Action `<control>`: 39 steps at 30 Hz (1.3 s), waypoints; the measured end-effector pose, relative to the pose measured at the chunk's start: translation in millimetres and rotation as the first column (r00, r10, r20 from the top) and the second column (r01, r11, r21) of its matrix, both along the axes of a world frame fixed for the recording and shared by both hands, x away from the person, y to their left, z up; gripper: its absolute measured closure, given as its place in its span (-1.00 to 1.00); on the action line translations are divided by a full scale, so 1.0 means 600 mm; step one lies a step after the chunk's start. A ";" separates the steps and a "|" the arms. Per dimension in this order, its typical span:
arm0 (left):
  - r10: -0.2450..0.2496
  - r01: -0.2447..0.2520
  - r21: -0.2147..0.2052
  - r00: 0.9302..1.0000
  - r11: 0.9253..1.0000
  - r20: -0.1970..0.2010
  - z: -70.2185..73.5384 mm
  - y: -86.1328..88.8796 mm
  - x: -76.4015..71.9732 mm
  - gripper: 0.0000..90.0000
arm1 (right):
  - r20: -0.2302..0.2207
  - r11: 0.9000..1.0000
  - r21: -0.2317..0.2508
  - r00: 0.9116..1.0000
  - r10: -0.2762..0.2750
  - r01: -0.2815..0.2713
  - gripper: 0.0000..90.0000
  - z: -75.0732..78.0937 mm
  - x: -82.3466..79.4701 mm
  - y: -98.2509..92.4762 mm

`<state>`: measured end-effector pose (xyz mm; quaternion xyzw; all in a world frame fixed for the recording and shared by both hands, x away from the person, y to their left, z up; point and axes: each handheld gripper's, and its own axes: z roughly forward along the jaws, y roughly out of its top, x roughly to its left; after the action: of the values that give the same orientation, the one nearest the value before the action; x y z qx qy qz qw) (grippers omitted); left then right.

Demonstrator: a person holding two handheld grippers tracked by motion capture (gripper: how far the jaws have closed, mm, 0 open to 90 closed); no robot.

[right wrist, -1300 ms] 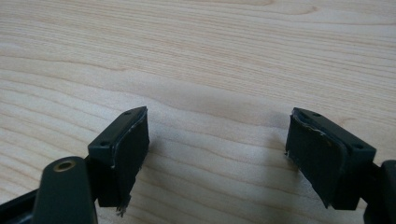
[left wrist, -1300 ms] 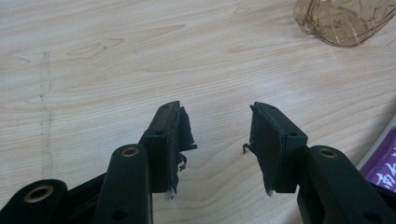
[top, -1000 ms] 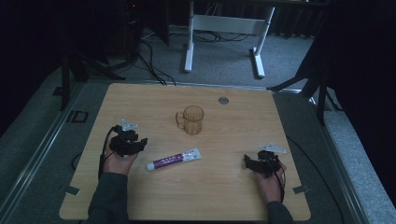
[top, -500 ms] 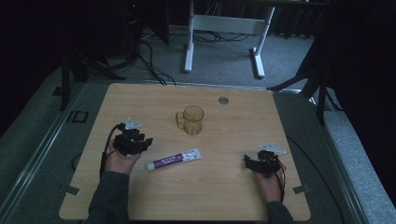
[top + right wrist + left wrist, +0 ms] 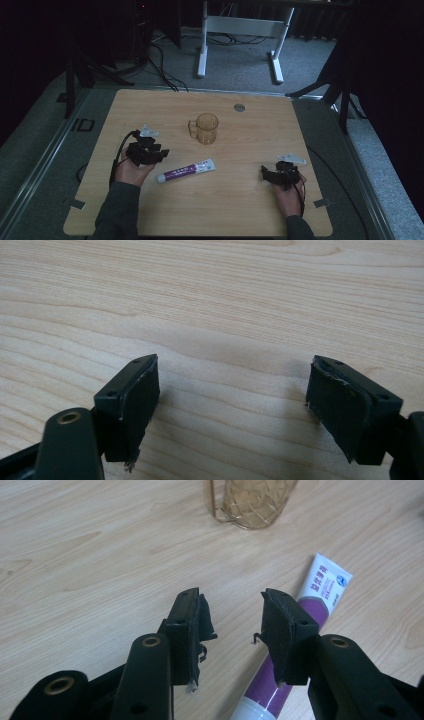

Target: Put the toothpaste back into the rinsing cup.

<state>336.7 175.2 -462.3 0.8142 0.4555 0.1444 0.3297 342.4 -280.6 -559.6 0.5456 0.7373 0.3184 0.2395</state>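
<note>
1. Clearly, the work in hand is a reach for the purple-and-white toothpaste tube, which lies flat on the pale wooden tabletop, just in front of the amber glass mug and between the two hands.

2. The left tool hovers just beside the tube's cap end. Its jaws have just been closing to a half-spread gap, and nothing sits between them — in the left gripper view the tube passes under the right-hand jaw, off to one side of the gap.

3. The right tool rests well apart from the tube, jaws spread wide over bare wood, released and empty.

4. Risks, as I judge them:
   - With the tube off-centre, a closing jaw may land on top of it and skid it away.
   - A narrowed gap leaves little margin — one pad could push the tube sideways.
   - A shove forward could knock the tube into the mug.
</note>
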 end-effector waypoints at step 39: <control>-0.127 0.127 0.018 0.992 0.992 -0.029 0.009 -0.027 0.003 0.31 | 0.000 1.000 0.001 1.000 -0.001 0.001 -0.52 0.000 0.000 0.000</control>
<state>338.7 158.9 -456.7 0.8467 0.4058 0.1164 0.3237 342.5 -280.5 -559.6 0.5460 0.7369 0.3188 0.2393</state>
